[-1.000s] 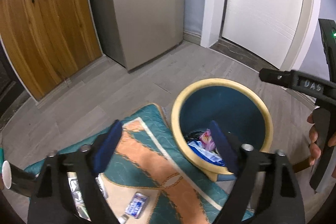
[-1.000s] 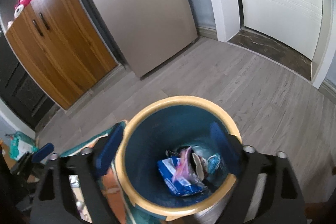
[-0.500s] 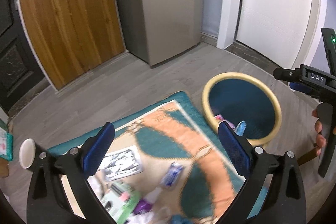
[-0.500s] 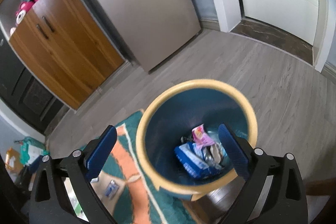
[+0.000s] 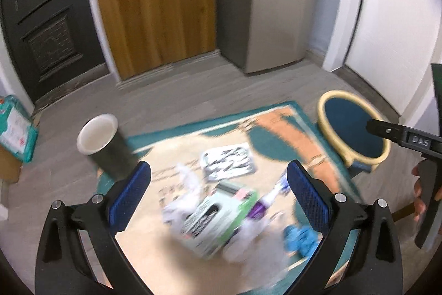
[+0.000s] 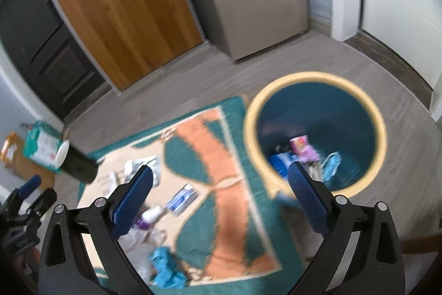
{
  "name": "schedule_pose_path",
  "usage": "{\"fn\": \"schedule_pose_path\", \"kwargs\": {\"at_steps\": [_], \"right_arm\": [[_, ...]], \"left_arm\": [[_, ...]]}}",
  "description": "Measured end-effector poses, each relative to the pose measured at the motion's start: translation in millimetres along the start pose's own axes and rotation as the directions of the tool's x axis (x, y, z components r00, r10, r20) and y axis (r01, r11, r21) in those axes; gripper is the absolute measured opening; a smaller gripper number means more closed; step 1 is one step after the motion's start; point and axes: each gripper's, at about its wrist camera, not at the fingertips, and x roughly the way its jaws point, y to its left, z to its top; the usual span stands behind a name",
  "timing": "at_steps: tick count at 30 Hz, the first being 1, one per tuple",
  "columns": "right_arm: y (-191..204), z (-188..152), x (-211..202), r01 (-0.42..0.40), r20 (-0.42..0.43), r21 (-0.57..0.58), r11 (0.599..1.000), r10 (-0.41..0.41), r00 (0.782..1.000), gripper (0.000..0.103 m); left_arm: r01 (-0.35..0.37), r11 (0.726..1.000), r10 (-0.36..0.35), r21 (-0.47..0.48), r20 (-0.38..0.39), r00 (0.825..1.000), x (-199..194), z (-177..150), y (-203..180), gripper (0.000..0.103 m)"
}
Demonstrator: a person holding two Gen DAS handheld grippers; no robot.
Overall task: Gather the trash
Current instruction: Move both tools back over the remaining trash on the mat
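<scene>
Trash [image 5: 212, 217]: lying scattered and blurred on the rug [image 5: 279, 126], under your left claw [image 5: 218, 192]
Bin [image 6: 315, 137]: sitting beside the rug; wrappers resting inside
Left claw: you are holding it apart, gripping nothing
Right claw [image 6: 218, 195]: you are holding it apart, gripping nothing

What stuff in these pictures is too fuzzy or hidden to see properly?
- Left wrist view: the trash pile on the rug is motion-blurred; printing on the box is unreadable.
- Left wrist view: the right gripper's handle covers part of the bin; its contents are hidden.
- Right wrist view: wrappers in the bin are blurred, partly behind a fingertip.
</scene>
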Motion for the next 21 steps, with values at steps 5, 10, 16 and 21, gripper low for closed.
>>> {"fn": "schedule_pose_path", "kwargs": {"at_steps": [5, 10, 16, 21], "right_arm": [[37, -20, 20, 0.008, -0.075, -0.079, 0.997, -0.014, 0.997, 0.097], [55, -30, 39, -0.004, -0.123, -0.054, 0.999, -0.003, 0.992, 0.097], [65, -35, 62, -0.002, -0.172, -0.030, 1.000, -0.004, 0.985, 0.097], [76, -36, 79, -0.007, -0.192, -0.040, 0.999, -0.001, 0.981, 0.097]], "left_arm": [[-0.058, 0.998, 0.056, -0.029, -0.052, 0.997, 4, -20, 34, 0.097], [-0.076, 0.993, 0.069, -0.095, -0.069, 0.995, 3, -28, 63, 0.097], [-0.090, 0.992, 0.080, -0.084, -0.114, 0.990, 21, -36, 75, 0.097], [-0.070, 0.993, 0.055, -0.100, -0.149, 0.987, 44, -37, 82, 0.097]]}}
